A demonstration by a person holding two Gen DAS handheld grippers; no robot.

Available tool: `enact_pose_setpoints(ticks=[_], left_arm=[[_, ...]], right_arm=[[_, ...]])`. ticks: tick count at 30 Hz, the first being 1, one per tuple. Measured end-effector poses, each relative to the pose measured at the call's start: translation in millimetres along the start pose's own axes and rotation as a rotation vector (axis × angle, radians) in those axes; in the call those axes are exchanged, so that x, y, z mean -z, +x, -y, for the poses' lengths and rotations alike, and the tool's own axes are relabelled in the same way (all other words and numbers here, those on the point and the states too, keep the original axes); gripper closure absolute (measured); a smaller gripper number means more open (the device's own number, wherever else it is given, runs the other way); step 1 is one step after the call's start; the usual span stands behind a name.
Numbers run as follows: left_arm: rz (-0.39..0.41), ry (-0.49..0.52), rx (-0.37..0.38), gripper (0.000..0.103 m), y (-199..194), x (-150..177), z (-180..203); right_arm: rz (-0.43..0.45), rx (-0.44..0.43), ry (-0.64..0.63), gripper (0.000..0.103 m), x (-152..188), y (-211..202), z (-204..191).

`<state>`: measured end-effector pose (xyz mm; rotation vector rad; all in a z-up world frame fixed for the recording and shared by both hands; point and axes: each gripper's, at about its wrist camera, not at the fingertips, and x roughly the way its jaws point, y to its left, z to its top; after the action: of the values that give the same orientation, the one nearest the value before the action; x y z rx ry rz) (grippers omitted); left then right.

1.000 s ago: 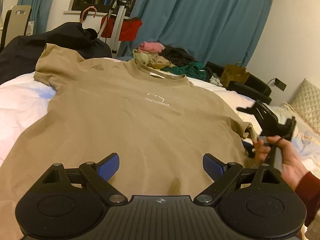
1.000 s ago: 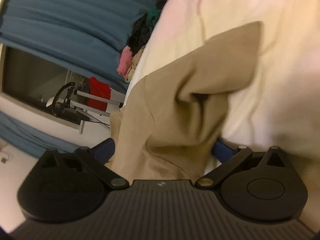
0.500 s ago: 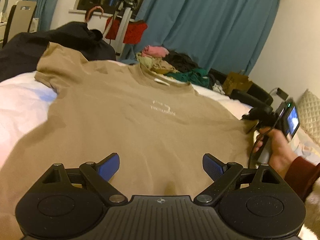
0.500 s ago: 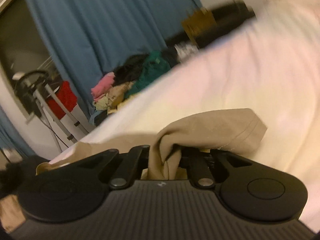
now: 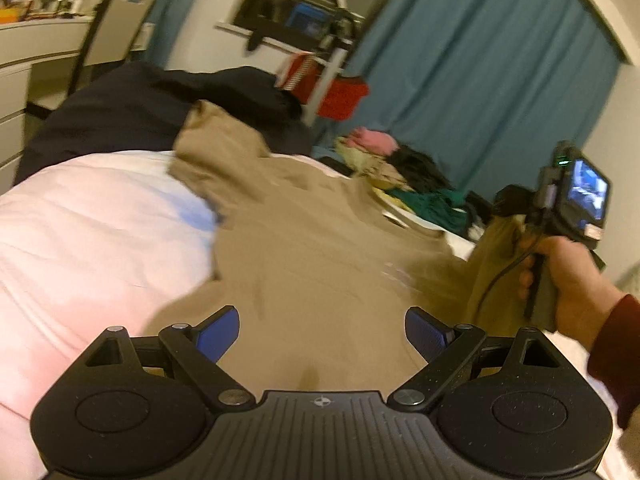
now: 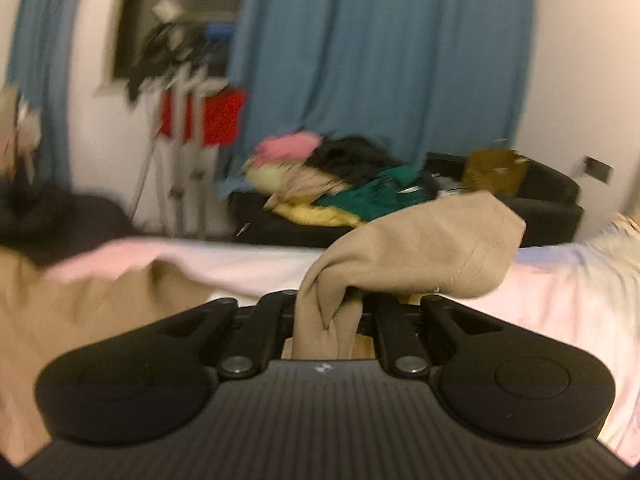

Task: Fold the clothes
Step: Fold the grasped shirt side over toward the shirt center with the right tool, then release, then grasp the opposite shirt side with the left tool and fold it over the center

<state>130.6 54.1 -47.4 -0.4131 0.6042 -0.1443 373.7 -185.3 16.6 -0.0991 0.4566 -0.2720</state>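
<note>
One tan short-sleeved cotton T-shirt (image 5: 320,256) lies spread front-up on the pale pink bedcover (image 5: 92,240), and it is the only garment being folded. Two grippers work it. At the right edge, the right gripper (image 6: 326,320) is clenched on a bunched sleeve (image 6: 420,256), which spills out over its fingers, and the left wrist view shows that side of the shirt lifted off the bed below the person's right hand (image 5: 568,280). At the near hem, the left gripper (image 5: 322,334) hovers with its blue pads (image 5: 218,334) spread wide, nothing between them, the cloth lying flat beneath.

By my reading, the first side fold is in hand: the right sleeve is raised and ready to travel leftward across the chest. That next move calls for carrying the sleeve over to about the shirt's middle line while keeping the fold edge straight, then laying it down flat before letting go. The left gripper could pin the near hem so the body does not drag.

Beyond the bed, one heap of mixed clothes (image 6: 332,184) sits on a dark seat at the far side, one dark garment (image 5: 160,108) lies at the far left, and blue curtains (image 6: 380,52) hang behind.
</note>
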Motion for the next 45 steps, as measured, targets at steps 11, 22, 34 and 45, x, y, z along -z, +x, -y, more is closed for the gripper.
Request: enact_pose_setpoints(ticks=[11, 22, 34, 45], left_arm=[[-0.069, -0.012, -0.050, 0.011, 36.8, 2.9, -24.0], [-0.052, 0.105, -0.029, 0.011, 26.6, 19.9, 10.4], [-0.140, 0.353, 0.057, 0.014, 2.6, 80.3, 83.5], [-0.277, 0.444, 0.283, 0.025, -14.0, 133.7, 161.4]], right_arm=[[-0.119, -0.193, 0.033, 0.000, 27.8, 54.5, -73.5], [-0.014, -0.327, 0.207, 0.000, 45.2, -105.0, 20.5], [-0.069, -0.297, 0.447, 0.000, 160.3, -278.7, 129.3], [0.119, -0.142, 0.547, 0.000, 168.6, -310.9, 204.2]])
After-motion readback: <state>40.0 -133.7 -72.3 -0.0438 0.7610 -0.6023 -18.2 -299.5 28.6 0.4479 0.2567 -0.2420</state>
